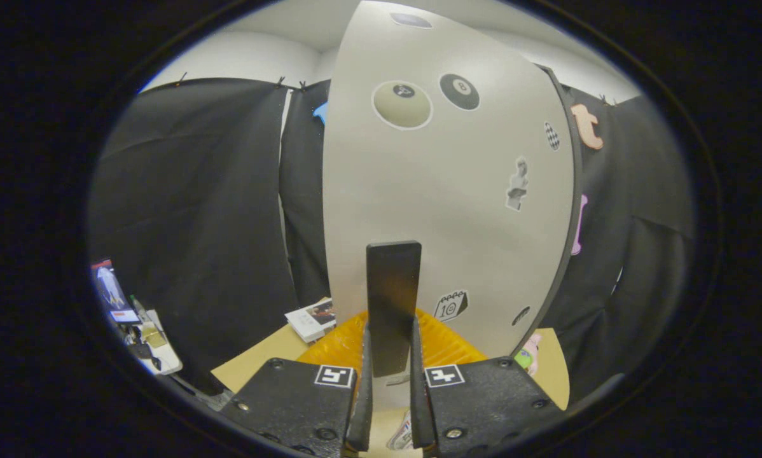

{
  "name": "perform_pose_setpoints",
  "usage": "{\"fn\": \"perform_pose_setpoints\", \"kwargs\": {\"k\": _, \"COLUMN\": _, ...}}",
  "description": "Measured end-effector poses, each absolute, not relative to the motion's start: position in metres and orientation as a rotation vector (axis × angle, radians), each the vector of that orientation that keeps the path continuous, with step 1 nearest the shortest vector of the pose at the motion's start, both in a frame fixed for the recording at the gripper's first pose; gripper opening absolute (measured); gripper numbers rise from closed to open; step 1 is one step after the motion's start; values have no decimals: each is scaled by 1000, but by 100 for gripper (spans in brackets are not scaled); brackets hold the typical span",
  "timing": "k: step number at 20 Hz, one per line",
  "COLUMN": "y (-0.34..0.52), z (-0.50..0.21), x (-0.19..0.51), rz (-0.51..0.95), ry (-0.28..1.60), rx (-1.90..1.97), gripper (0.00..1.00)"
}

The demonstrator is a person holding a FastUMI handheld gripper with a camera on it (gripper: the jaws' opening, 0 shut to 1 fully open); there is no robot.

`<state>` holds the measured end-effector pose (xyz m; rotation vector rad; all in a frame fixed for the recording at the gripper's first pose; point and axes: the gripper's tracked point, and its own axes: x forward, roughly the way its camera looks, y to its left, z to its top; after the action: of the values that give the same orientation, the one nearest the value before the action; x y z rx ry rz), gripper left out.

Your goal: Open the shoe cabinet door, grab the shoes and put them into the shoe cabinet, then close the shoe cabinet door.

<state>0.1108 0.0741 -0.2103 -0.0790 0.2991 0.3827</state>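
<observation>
The shoe cabinet door [457, 210] is a pale grey panel with several stickers, standing close ahead of me. Its dark upright handle [392, 299] rises between my fingers. My gripper [390, 340] is shut on that handle, one finger pressing on each side of its lower part. Below the fingers a small piece of a white shoe with red marks [401, 436] shows on the floor. The inside of the cabinet is hidden behind the door.
A yellow ribbed mat [343, 343] lies at the foot of the door on a tan board [260, 359]. A white booklet [311, 320] rests to the left of it. A small green and pink object [527, 356] sits by the door's lower right corner. Clutter stands far left.
</observation>
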Motion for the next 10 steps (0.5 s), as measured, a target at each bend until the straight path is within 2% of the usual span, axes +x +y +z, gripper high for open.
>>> {"fn": "perform_pose_setpoints", "kwargs": {"k": 5, "y": 36, "z": -209, "x": 88, "rz": 395, "ry": 302, "rx": -69, "gripper": 27}}
{"fn": "perform_pose_setpoints", "kwargs": {"k": 10, "y": -16, "z": -206, "x": 74, "rz": 326, "ry": 288, "rx": -78, "gripper": 25}}
